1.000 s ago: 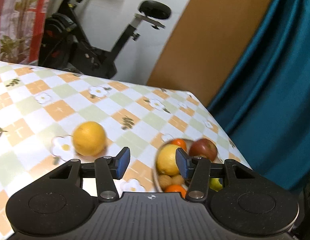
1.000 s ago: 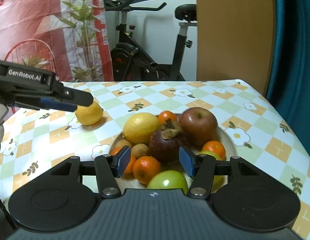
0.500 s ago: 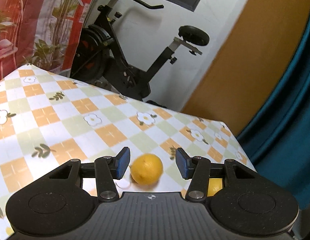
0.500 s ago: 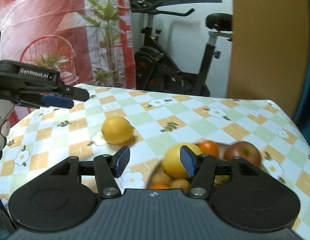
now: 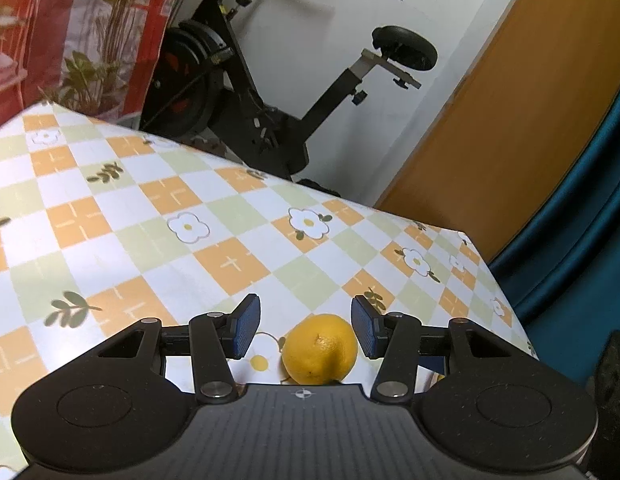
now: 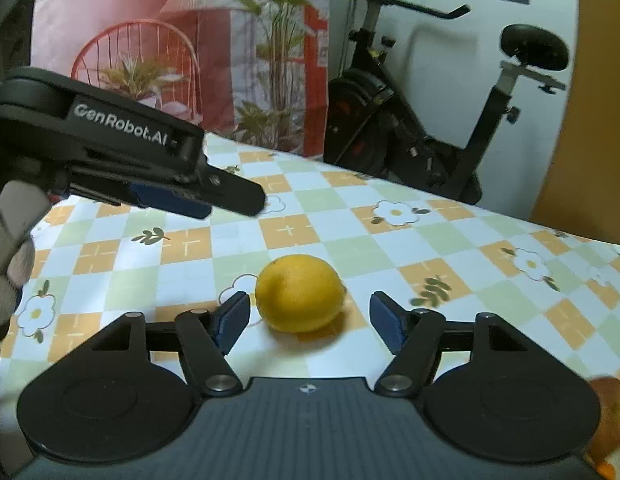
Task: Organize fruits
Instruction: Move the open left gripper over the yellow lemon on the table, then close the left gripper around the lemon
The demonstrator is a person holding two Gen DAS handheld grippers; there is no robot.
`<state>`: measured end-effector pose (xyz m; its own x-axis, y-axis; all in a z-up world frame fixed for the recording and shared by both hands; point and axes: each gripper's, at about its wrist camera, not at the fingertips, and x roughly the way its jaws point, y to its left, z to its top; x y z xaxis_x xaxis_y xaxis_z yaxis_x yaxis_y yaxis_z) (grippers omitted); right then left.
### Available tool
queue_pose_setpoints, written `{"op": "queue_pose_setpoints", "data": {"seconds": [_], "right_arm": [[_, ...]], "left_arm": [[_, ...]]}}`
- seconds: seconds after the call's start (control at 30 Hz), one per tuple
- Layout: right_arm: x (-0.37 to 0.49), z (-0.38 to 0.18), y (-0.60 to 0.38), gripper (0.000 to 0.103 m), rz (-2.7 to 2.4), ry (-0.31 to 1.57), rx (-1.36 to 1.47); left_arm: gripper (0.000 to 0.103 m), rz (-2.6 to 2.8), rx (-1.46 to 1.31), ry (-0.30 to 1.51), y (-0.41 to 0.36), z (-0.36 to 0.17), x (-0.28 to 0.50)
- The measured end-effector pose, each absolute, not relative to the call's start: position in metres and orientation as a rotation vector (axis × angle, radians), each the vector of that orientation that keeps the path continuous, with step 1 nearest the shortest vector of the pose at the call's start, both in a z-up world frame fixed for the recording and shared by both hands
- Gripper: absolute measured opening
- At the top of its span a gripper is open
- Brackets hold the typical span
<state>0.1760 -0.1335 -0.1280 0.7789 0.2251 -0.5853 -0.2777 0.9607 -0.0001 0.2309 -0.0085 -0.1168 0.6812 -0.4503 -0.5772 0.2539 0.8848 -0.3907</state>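
On the tablecloth [image 6: 390,248], lemon [image 6: 300,293] lies sideways, nub right.

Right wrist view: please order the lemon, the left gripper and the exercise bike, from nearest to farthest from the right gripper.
1. Lemon: on the tablecloth, just ahead of the right gripper, whose jaws are opening and touch nothing.
2. Left gripper: above the table, to the left.
3. Exercise bike: beyond the table's far edge, by the wall.

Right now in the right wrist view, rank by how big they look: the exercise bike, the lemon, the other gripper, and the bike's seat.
1. Exercise bike
2. Left gripper, inflated by nearness to the camera
3. Lemon
4. Seat, close to the lemon; the bike stands farther off, so true sizes differ
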Motion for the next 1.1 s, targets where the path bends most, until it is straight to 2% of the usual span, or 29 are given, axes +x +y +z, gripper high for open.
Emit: {"op": "queue_pose_setpoints", "data": {"seconds": [0.7, 1.1], "right_arm": [[0.217, -0.156, -0.129, 0.073, 0.280, 0.727, -0.011], [0.218, -0.157, -0.127, 0.066, 0.262, 0.735, -0.013]], "left_arm": [[0.053, -0.519, -0.265, 0.807, -0.026, -0.147, 0.250], [0.054, -0.535, -0.245, 0.803, -0.031, -0.154, 0.253]]}}
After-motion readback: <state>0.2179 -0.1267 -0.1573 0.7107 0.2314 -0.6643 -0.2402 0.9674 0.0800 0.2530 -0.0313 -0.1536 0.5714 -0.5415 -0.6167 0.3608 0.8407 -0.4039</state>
